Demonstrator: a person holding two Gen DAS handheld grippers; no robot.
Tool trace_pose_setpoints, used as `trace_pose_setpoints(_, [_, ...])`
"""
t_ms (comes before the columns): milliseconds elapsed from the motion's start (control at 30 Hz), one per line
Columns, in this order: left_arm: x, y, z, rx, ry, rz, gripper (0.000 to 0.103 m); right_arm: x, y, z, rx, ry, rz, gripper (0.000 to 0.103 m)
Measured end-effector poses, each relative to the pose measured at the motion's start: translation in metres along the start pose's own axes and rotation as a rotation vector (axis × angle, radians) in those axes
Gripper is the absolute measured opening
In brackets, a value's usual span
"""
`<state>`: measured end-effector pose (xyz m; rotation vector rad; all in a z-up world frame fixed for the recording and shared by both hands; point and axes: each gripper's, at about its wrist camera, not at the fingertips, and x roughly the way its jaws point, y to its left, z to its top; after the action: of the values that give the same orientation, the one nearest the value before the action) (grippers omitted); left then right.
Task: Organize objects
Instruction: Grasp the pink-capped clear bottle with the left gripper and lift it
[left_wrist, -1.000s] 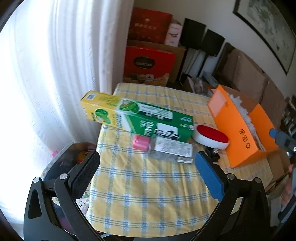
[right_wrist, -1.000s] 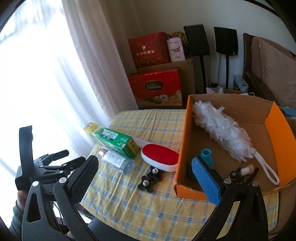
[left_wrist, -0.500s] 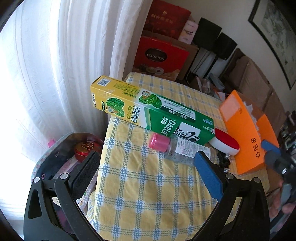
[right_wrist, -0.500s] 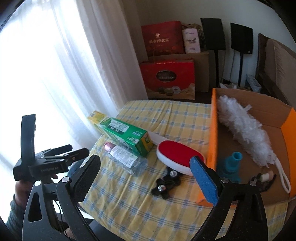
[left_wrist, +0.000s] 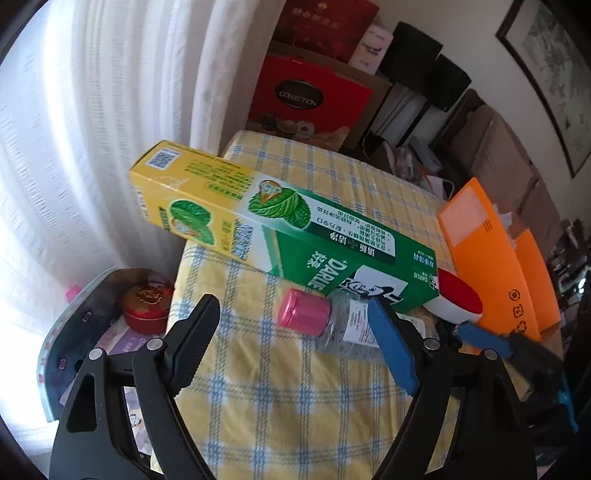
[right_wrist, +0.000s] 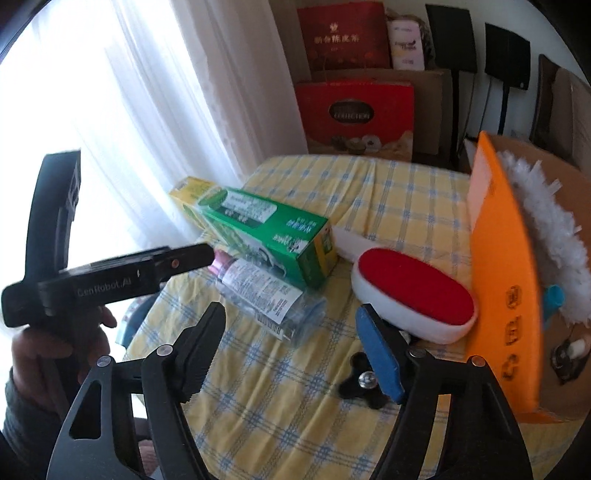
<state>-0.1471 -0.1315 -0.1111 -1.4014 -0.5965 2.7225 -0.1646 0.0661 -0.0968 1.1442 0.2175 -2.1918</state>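
Note:
A green and yellow toothpaste box lies across the yellow checked tablecloth. Against it lies a clear bottle with a pink cap. A red and white lint brush rests beside the orange cardboard box. A black knob sits under the right gripper's blue finger. My left gripper hovers low over the bottle's cap, jaws closing, nothing pressed between them. My right gripper hangs over the bottle's base end, jaws closing, also clear of it.
A white duster and a teal piece lie inside the orange box. White curtains hang at the left. Red gift boxes stand behind the table. A bin with a red tin sits below the table's left edge.
Both grippers have come down and closer to the bottle and toothpaste box, and their jaws have narrowed. The objects on the table have not moved.

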Motion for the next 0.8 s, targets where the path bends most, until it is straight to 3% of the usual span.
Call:
trace_pose_setpoints(333, [0.022,-0.003,-0.001,0.007,0.038,-0.050,0.073,0.034,-0.005,-0.005,0.035,0.045,0.043,0.058])
trace_pose_setpoints(500, [0.026,-0.006,-0.001,0.004,0.054,-0.116,0.067,0.039,-0.005,-0.006,0.048,0.043,0.045,0.057])
trace_pose_setpoints(800, [0.016,-0.013,-0.004,0.039,0.039,-0.081,0.067,0.036,-0.003,-0.005,0.046,0.040,0.053,0.056])
